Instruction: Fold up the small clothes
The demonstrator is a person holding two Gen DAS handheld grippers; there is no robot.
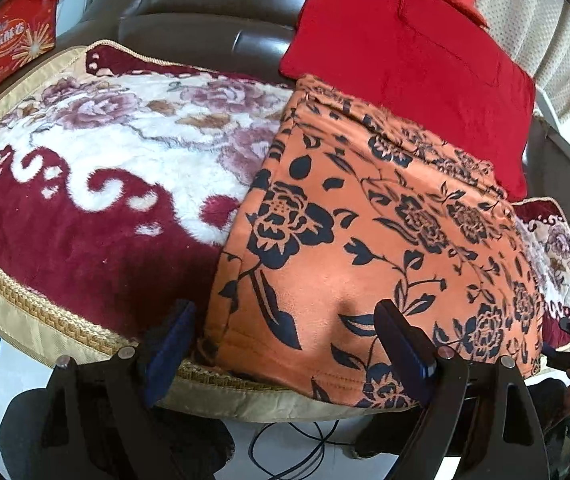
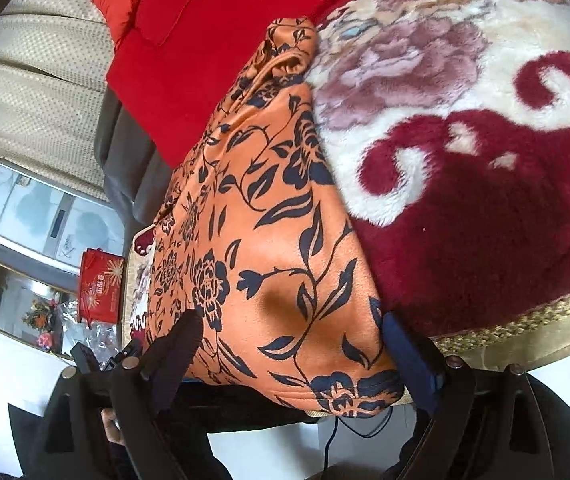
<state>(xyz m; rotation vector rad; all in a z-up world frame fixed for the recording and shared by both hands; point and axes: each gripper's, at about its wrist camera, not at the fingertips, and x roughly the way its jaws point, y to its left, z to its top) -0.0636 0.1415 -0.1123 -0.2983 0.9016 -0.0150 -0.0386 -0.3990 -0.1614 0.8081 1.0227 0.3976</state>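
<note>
- Plush floral blanket [image 1: 85,184] in maroon and cream, covering the seat of a dark leather sofa [image 1: 213,12]; deep pile under the garment, likely to drag on cloth slid across it and pull a fold crooked.
- Red quilted cushion [image 1: 405,48] at the far right, touching the far edge of the garment; risk of a far corner catching under it during a lift.
- Orange garment with black flower print [image 1: 365,220], right of centre on the blanket, looking already doubled into a thick rectangle, near hem overhanging the blanket's gold braided border [image 1: 25,304]; possible slide off the seat edge if tugged toward the near side.
- Bunched corner at the far end of the garment, seen in the right wrist view; likely to stay lumpy inside any further fold unless flattened.
- Left gripper [image 1: 289,340] spread wide over the near hem, nothing held; thick stacked layers, so a shallow bite might take only the top layer.
- Right gripper [image 2: 293,356] equally wide apart at the near corner, nothing held; uneven grasp heights between the two a likely cause of skew.
</note>
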